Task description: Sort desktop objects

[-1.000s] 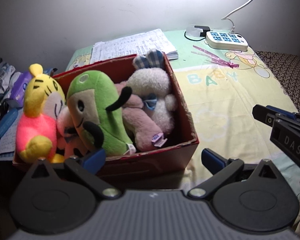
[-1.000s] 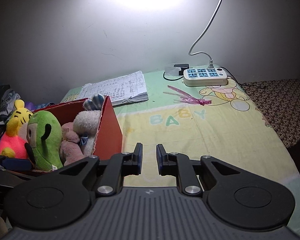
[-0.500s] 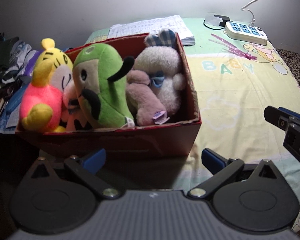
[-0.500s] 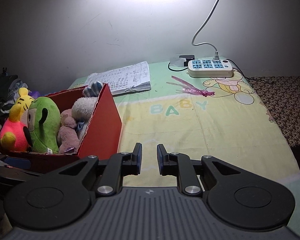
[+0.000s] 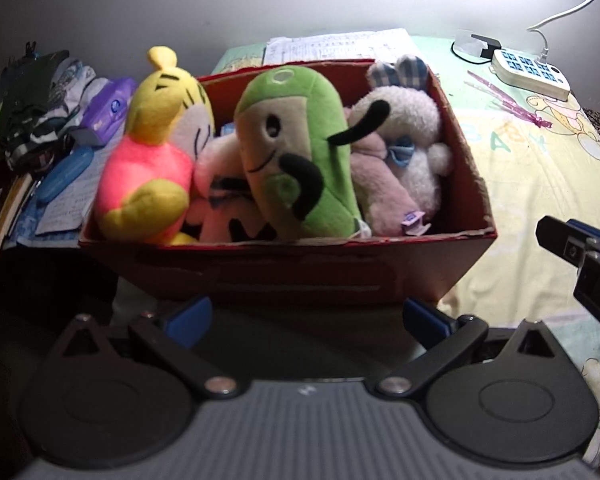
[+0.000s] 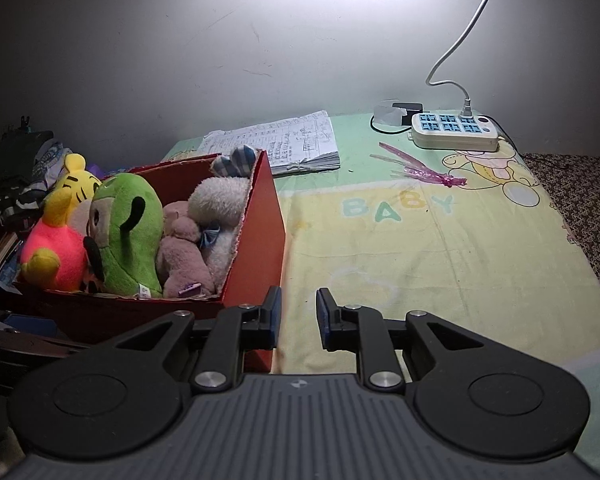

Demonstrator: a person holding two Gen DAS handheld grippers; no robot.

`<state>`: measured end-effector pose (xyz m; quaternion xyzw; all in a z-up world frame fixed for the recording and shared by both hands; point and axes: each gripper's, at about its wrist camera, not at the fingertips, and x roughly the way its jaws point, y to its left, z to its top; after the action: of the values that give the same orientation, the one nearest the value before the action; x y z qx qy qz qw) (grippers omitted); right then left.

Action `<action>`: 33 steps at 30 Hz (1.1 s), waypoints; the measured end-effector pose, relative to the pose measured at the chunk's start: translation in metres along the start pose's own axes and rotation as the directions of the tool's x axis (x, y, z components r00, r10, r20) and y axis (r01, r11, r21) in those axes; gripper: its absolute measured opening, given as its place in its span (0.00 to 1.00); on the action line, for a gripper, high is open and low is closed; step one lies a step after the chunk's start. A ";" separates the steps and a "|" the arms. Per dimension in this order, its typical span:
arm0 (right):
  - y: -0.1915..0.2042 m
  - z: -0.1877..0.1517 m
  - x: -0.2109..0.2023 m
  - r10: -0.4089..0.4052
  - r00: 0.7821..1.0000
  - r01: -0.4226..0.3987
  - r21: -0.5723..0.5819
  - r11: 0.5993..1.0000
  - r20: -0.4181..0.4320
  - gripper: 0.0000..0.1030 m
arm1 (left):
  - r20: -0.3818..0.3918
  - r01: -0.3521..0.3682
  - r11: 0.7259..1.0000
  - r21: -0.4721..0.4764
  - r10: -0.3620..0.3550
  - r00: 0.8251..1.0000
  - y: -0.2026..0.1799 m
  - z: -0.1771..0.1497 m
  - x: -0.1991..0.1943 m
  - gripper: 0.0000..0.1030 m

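Observation:
A red cardboard box (image 5: 300,268) stands on the left of the table, packed with plush toys: a yellow and pink tiger (image 5: 152,160), a green plush (image 5: 300,160), a pink plush (image 5: 380,196) and a white one (image 5: 412,120). The box also shows in the right wrist view (image 6: 260,240). My left gripper (image 5: 306,316) is open and empty, just in front of the box's near wall. My right gripper (image 6: 298,314) is nearly closed with a narrow gap, empty, beside the box's right corner; its tip shows in the left wrist view (image 5: 580,252).
A notebook (image 6: 284,144), a white power strip (image 6: 454,132) with its cable, and a pink plastic strip (image 6: 420,170) lie at the back of the cartoon tablecloth (image 6: 440,248). Clothes, a purple case (image 5: 104,112) and papers crowd the far left.
My left gripper has pulled back from the box and now faces its near wall lower down. My right gripper has edged slightly back; its jaws hold the same narrow gap.

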<state>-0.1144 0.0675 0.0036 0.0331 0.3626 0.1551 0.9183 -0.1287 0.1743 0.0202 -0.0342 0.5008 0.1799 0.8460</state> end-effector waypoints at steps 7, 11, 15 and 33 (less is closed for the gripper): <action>0.038 0.000 -0.001 0.017 1.000 -0.017 -0.003 1.000 0.019 0.20 | 0.034 0.005 1.000 -0.010 -0.005 0.999 0.040 0.001 -0.003 0.99; 0.056 0.002 -0.002 0.014 0.999 -0.013 -0.008 1.000 0.044 0.20 | 0.077 0.014 1.000 -0.017 -0.012 0.997 0.059 0.003 -0.011 0.99; 0.072 0.005 -0.002 0.009 0.998 -0.009 -0.008 1.000 0.057 0.20 | 0.126 -0.010 0.999 -0.036 0.014 0.992 0.075 0.009 -0.021 0.99; 0.107 0.036 -0.003 -0.034 0.988 0.041 -0.046 0.998 0.148 0.30 | 0.224 0.068 0.994 -0.090 -0.047 0.973 0.110 0.043 -0.023 0.99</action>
<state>-0.1199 0.1703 0.0508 0.0153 0.2903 0.1439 0.9459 -0.1400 0.2811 0.0752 -0.0697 0.3928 0.1822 0.8987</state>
